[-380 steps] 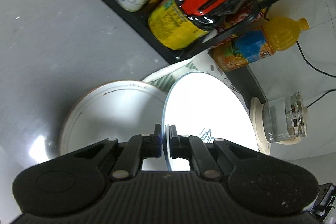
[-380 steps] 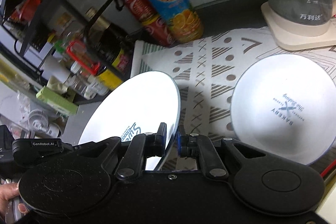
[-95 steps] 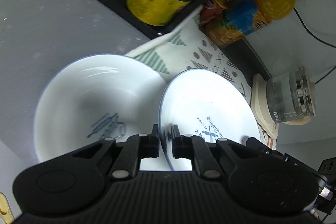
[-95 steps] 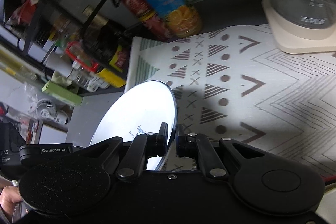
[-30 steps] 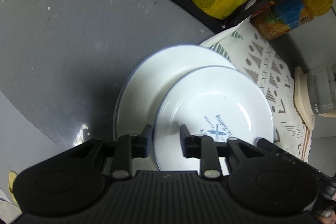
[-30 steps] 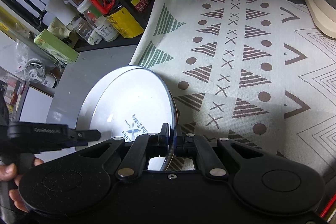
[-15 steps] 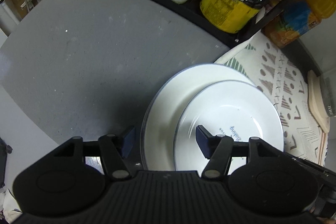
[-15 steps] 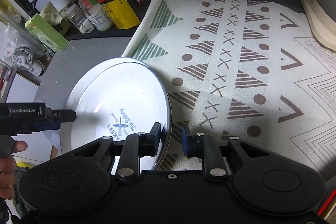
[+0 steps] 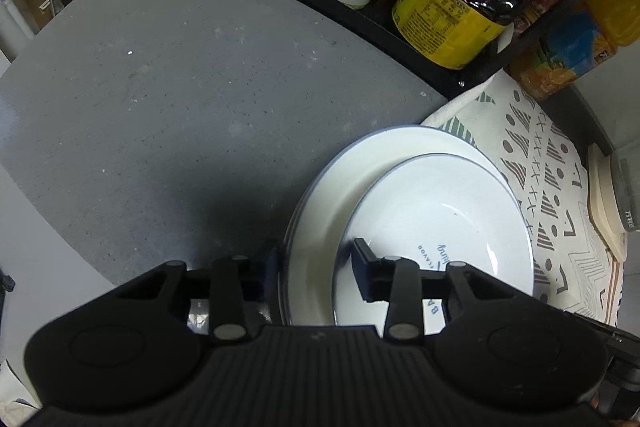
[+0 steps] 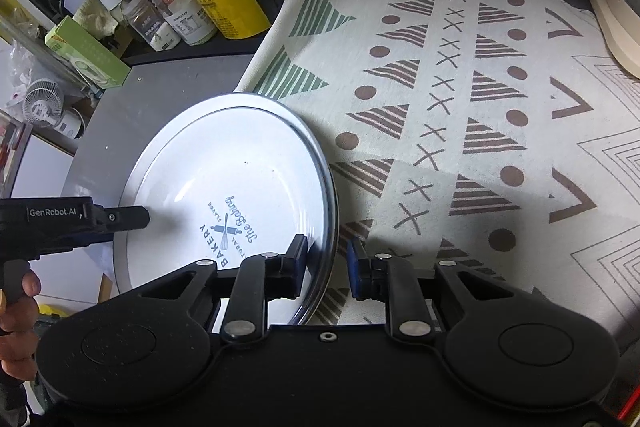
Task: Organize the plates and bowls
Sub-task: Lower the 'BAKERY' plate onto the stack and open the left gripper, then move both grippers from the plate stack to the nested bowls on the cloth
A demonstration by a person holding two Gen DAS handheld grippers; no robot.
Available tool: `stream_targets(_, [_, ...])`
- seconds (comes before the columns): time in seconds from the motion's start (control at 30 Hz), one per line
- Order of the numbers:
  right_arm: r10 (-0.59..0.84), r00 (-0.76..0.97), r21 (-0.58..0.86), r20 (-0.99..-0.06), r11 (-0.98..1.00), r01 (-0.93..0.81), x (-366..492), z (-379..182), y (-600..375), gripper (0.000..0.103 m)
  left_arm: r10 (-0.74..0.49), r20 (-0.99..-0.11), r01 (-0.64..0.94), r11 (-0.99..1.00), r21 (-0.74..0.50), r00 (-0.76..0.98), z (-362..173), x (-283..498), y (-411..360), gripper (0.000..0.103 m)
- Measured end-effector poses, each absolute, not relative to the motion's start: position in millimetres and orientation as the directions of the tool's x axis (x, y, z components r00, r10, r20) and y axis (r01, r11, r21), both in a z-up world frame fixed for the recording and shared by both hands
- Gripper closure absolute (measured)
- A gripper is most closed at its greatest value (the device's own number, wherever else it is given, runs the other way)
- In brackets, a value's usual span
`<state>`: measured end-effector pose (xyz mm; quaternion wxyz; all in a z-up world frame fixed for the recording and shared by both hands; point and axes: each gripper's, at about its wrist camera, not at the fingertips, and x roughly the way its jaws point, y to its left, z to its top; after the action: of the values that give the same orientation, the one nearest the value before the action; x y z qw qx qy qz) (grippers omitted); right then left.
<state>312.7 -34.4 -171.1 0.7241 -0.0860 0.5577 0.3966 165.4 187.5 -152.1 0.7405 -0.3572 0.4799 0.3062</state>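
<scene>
— Where are your jaws?
— My left gripper [image 9: 316, 263] and right gripper [image 10: 327, 263] both hang spread wide, holding nothing, straddling opposite rims.
— And the dishes?
— The printed plate [image 10: 236, 195] lies stacked in the larger plate [image 9: 360, 167], on the grey desk [image 9: 160, 87] beside the patterned cloth [image 10: 460, 107].

Home kitchen: condiment bottles [image 9: 448, 7], patterned mat [image 10: 460, 107].

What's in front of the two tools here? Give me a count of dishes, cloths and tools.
White dishes: 2 showing, a BAKERY-print plate stacked on a larger plate; any dishes underneath are hidden
Patterned cloth: 1
Handheld tools: 2, the left gripper and right gripper, both open
Total: 5
</scene>
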Motion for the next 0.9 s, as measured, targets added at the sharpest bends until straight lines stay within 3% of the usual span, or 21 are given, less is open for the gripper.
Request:
stream_targets(0.3, [0.476, 0.062, 0.321, -0.877, 0.678, -0.661, 312, -173, -32, 0.085, 0.094, -0.928, -0.793, 0.555, -0.25, 0.359, -151, 165, 190, 0.069])
stream_targets(0.67, [0.497, 0.047, 0.363, -0.866, 0.691, -0.625, 315, -171, -39, 0.079, 0.112, -0.933, -0.791, 0.571, -0.222, 0.342, -148, 165, 190, 0.076])
stream_targets(0.8, [0.519, 0.057, 0.378, -0.853, 0.69, -0.617, 317, -162, -47, 0.077, 0.099, -0.94, -0.79, 0.575, -0.213, 0.326, -146, 168, 187, 0.071])
stream_targets(0.9, [0.54, 0.059, 0.399, -0.84, 0.688, -0.606, 320, -153, -56, 0.072, 0.092, -0.942, -0.788, 0.577, -0.215, 0.323, -142, 171, 183, 0.059])
